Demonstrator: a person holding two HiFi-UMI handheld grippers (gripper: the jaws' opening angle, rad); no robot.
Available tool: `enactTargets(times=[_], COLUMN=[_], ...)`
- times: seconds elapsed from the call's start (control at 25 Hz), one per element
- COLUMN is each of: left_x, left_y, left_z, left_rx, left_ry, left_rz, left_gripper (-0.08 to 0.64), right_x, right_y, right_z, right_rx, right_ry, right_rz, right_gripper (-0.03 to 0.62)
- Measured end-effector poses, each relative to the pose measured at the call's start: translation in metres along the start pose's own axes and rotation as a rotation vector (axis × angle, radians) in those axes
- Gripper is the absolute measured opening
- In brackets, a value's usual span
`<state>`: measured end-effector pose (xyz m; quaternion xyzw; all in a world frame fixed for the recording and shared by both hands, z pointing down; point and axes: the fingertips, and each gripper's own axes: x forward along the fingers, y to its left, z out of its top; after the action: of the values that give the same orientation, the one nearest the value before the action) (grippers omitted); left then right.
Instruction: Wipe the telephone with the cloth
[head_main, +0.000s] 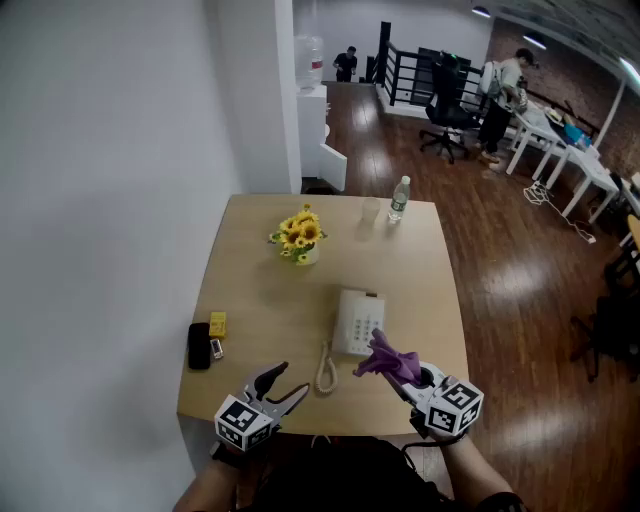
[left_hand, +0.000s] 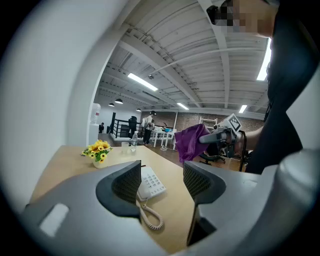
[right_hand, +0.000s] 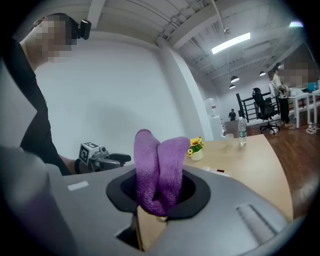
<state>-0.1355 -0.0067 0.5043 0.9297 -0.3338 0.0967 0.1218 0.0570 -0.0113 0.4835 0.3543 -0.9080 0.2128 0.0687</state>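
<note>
My right claw (right_hand: 159, 204) is clenched on the purple cloth (right_hand: 157, 167), which bunches up out of the jaws in two soft folds. In the head view I hold it over the near right part of the wooden surface (head_main: 265, 290), with the cloth at the near right corner of the telephone (head_main: 357, 320); I cannot tell whether the cloth touches it.

The telephone is white and lies flat, a little to the near side of the middle of the surface. Its coiled cord (head_main: 325, 370) curls off the near left side and rests on the wood.

My left claw (left_hand: 162, 181) is released: the jaws stand well apart with nothing between them. It hovers at the near edge, just left of the cord, and in its own view the telephone's keypad and the cord show through the gap, farther off.

Farther back, left of centre, stands a small pot of sunflowers (head_main: 299, 236). At the far edge there is a clear cup (head_main: 371, 210) with a water bottle (head_main: 399, 198) just to its right. By the left edge lies a black device (head_main: 199, 345), with a small yellow item (head_main: 217, 323) beside it on the right. The floor (head_main: 520, 300) to the right is dark wood.
</note>
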Motion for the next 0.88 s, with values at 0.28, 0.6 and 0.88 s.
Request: enactTargets(times=[0.28, 0.6, 0.88], left_x=[0.026, 0.042, 0.049], left_y=[0.018, 0.030, 0.037], left_z=[0.014, 0.014, 0.004], left_rx=[0.007, -0.014, -0.050], left_ry=[-0.003, 0.012, 0.033], left_rz=[0.005, 0.038, 0.089], left_gripper=[0.259, 0.259, 0.258], right_x=[0.035, 0.115, 0.214], right_y=[-0.046, -0.116, -0.174], right_z=[0.015, -0.004, -0.014], right_rx=[-0.060, -0.148, -0.284], right_ry=[0.038, 0.210, 0.374], right_rz=[0.005, 0.017, 0.017], right_gripper=[0.094, 0.094, 0.094])
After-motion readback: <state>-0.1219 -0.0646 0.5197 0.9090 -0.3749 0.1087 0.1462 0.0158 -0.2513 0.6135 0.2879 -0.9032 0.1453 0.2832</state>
